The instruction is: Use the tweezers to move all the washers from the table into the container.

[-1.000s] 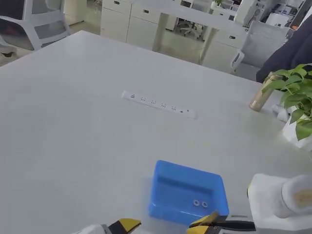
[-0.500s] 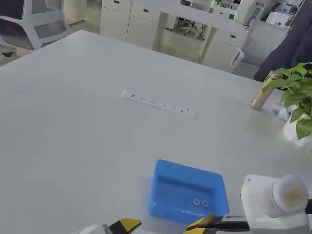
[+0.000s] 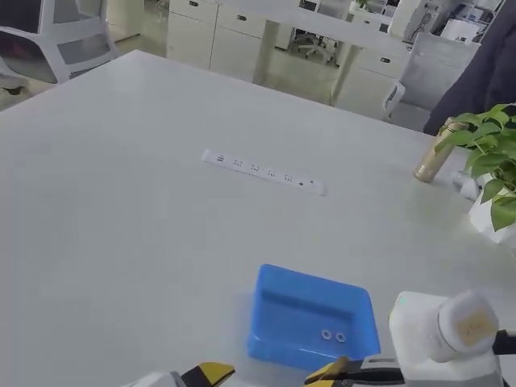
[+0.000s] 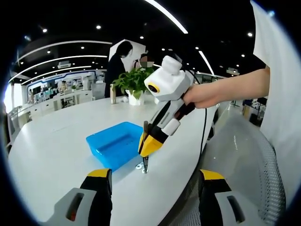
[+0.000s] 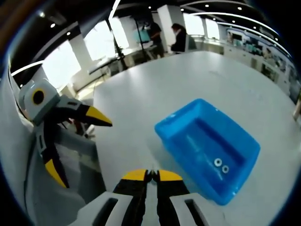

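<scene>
Now my right gripper is clamped tight on the thin dark tweezers, tips down at a small metal washer just beside the blue plastic container ahead. My left gripper gapes wide, empty. Next, I judge: nip, lift, carry over the rim.

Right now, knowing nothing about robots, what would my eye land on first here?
The bright blue container near the front edge of the table, with two washers inside. Next, the right gripper, yellow-tipped and shut on tweezers pointing down at the table beside the container. A leafy potted plant stands at the far right.
</scene>
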Available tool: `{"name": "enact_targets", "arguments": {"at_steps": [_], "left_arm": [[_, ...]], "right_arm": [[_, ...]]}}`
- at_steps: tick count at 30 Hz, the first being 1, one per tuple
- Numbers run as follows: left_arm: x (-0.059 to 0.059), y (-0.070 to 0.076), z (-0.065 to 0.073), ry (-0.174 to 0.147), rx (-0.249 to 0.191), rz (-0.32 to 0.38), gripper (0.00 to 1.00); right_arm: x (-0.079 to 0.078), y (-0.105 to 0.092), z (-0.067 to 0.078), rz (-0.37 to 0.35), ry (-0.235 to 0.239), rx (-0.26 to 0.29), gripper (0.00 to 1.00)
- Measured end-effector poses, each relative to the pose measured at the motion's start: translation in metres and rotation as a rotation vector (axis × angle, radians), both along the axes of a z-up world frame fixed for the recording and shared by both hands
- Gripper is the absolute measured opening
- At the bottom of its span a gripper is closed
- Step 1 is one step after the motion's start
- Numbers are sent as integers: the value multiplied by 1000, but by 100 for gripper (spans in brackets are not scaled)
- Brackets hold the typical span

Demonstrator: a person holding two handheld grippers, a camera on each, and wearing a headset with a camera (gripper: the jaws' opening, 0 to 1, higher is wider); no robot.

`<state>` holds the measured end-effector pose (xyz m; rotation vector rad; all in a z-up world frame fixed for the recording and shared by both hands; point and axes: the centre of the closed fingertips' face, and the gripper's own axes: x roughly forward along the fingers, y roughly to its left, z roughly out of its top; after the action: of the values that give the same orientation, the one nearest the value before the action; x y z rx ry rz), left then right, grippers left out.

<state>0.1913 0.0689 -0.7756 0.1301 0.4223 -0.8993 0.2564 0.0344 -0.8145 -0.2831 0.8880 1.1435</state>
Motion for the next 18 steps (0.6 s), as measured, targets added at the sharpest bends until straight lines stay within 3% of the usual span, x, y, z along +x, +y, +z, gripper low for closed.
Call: {"name": "enact_targets", "arguments": {"at_steps": [5,10,15,18], "left_arm": [[0,0,0,1,1,-1,75],[0,0,0,2,5,0,75],[0,0,0,2,5,1,75],[0,1,-1,4,6,5,75]], "right_arm": [[-2,3,2,6,-3,-2,3],[-6,4,2,46,-38,-26,3],[-16,10,0,139,-124,-59,4],[-20,8,-5,205,-197,-113,4]]}}
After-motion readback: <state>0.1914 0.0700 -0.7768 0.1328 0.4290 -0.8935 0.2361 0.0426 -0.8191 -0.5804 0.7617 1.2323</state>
